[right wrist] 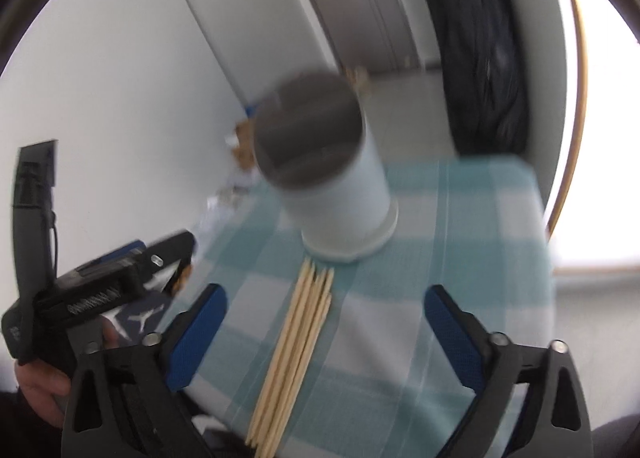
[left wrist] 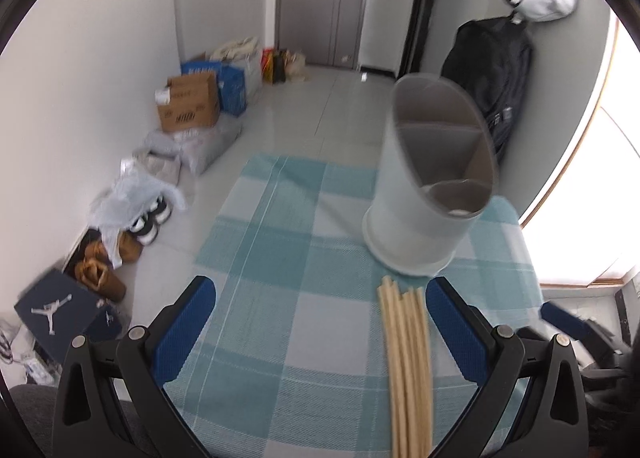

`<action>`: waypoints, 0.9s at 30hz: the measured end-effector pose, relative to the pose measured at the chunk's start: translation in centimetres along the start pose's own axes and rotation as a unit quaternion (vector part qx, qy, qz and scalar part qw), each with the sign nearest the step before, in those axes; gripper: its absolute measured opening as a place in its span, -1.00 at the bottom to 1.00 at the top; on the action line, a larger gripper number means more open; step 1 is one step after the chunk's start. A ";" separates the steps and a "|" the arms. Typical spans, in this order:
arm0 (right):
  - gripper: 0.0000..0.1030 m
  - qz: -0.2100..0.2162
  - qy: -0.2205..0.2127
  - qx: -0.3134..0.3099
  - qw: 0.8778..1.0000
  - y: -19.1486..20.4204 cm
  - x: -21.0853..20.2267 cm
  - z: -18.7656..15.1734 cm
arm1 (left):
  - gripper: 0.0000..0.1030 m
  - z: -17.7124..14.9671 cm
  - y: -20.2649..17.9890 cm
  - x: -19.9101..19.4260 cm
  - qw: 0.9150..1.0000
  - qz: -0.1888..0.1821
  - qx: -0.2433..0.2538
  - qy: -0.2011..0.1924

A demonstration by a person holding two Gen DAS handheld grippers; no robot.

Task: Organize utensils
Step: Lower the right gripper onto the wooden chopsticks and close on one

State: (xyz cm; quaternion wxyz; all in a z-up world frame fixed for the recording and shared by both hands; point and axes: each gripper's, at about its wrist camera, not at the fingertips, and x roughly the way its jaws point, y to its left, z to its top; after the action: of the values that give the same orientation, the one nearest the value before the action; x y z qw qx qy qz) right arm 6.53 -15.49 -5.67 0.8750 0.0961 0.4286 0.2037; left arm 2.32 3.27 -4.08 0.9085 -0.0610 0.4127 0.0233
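The right gripper (right wrist: 326,332) stood wide apart, its blue pads on either side of the bundle of wooden chopsticks (right wrist: 294,354) without touching it, nothing clamped. The bundle lay flat on the teal-and-white checked tablecloth (right wrist: 460,225), running lengthwise between the jaws and away from the camera, its far tips stopping just short of the base of the white utensil holder (right wrist: 340,193). That long axis seemed the crux: the sticks ran along the fingers rather than across them, so a closing pinch would probably gather them by their sides. In the left wrist view the left gripper (left wrist: 320,334) was likewise open and empty, with the same chopsticks (left wrist: 408,362) close to its right-hand pad and off-centre, so the right gripper looked the better placed of the two. The holder (left wrist: 428,185) stood upright just beyond the stick tips, divided inside into compartments that appeared empty, though the right view was too blurred to confirm. Beyond the table, on the floor by the wall, a dark shoebox (left wrist: 66,314) carried a white Jumpman figure; a brown cardboard box (left wrist: 188,103) had printing too small to read.
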 end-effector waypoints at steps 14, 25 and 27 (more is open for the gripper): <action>-0.23 0.001 0.154 0.034 0.988 0.3 9.2 1.9 | 0.98 0.4 3.1 2.5 0.997 0.000 -0.035 0.064; -0.52 -0.084 0.154 0.020 0.984 1.6 11.5 2.9 | 0.99 0.5 3.6 3.5 0.996 0.030 -0.014 0.081; -0.70 -0.078 0.151 0.018 0.985 1.9 11.4 2.5 | 0.99 0.4 3.7 3.7 0.996 0.029 -0.012 0.088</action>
State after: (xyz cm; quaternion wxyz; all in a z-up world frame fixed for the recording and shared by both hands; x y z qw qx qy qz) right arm 14.24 -8.79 -11.59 0.8114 0.0463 0.5657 0.1394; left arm 4.72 6.93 -7.00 0.8670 -0.0614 0.4920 0.0494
